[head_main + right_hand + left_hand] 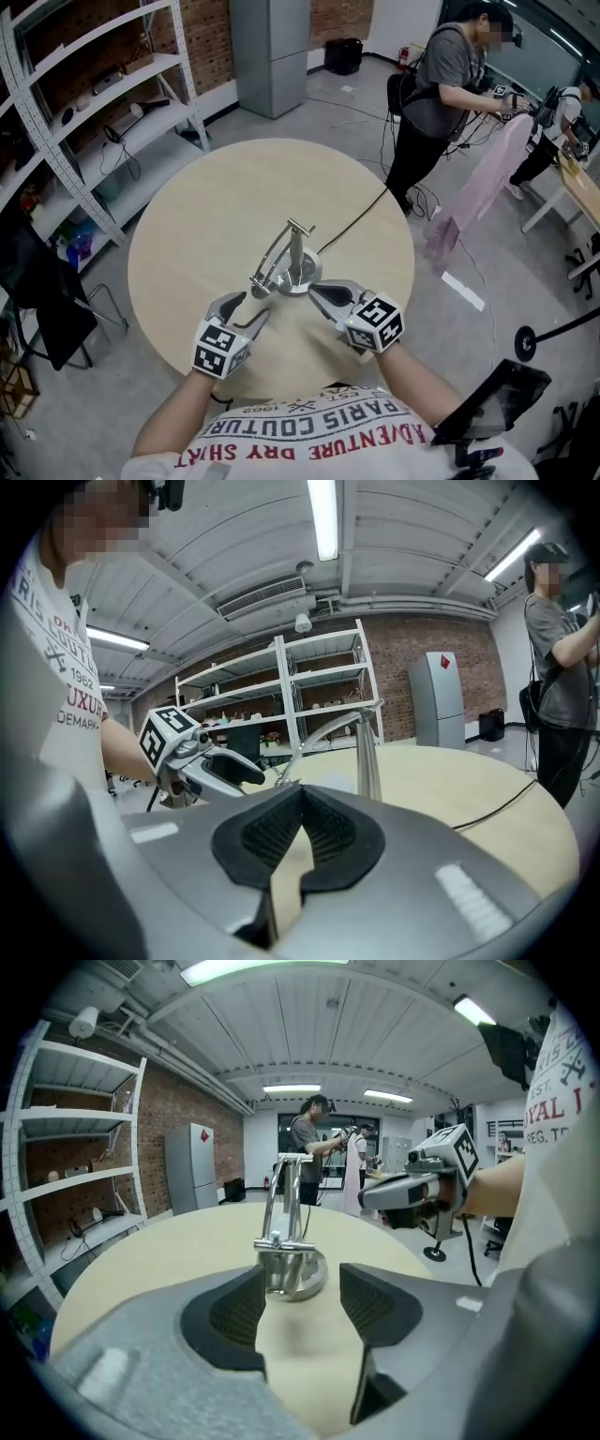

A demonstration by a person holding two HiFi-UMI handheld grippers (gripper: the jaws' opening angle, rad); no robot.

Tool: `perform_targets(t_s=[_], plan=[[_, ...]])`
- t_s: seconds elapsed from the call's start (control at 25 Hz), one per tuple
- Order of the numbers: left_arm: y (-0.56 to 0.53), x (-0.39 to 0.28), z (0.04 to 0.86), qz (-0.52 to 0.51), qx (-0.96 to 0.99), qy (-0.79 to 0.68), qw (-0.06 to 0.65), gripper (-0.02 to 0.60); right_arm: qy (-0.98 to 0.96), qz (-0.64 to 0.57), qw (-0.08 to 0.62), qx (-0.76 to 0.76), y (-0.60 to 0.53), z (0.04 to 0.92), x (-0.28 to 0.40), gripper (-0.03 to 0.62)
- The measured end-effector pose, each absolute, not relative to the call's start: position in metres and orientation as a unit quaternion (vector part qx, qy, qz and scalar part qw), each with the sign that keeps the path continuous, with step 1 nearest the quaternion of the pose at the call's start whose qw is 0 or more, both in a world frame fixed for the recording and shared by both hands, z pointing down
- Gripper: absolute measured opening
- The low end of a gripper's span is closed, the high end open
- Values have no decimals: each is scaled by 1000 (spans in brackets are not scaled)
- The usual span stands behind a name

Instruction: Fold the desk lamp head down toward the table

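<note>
A silver metal desk lamp (294, 258) stands on its round base in the middle of the round beige table (206, 216). Its arm slants from the top of the post down to the left, and the head end (260, 283) is low near the table. My left gripper (253, 307) sits just in front of that head end, open, with nothing between its pads. The lamp (286, 1241) shows beyond its jaws. My right gripper (317, 292) is shut and empty, close to the right of the base. In the right gripper view the lamp post (368, 757) rises behind the shut jaws.
A black cable (361, 214) runs from the lamp off the table's far right edge. A person (441, 84) stands at the back right by a pink cloth (478, 187). White shelving (94, 112) lines the left, and a grey cabinet (272, 52) stands at the back.
</note>
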State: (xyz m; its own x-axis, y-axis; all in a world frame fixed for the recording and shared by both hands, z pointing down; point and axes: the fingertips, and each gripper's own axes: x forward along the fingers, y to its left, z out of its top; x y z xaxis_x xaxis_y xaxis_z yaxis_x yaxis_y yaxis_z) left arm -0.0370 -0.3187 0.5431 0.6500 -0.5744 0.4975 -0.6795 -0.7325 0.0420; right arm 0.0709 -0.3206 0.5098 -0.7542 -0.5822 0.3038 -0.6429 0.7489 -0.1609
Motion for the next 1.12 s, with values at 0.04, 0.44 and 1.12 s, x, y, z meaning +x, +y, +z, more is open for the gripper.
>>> perform_targets(t_s=[0.04, 0.44, 1.12], plan=[[-312, -34, 535, 223, 905, -344, 112, 241, -929, 125, 117, 328, -314, 505, 68, 0], [-224, -8, 463, 162, 933, -307, 96, 0, -938, 114, 85, 316, -231, 464, 55, 2], [-94, 31, 431, 119, 941, -290, 124, 0, -950, 122, 64, 279, -88, 439, 77, 3]])
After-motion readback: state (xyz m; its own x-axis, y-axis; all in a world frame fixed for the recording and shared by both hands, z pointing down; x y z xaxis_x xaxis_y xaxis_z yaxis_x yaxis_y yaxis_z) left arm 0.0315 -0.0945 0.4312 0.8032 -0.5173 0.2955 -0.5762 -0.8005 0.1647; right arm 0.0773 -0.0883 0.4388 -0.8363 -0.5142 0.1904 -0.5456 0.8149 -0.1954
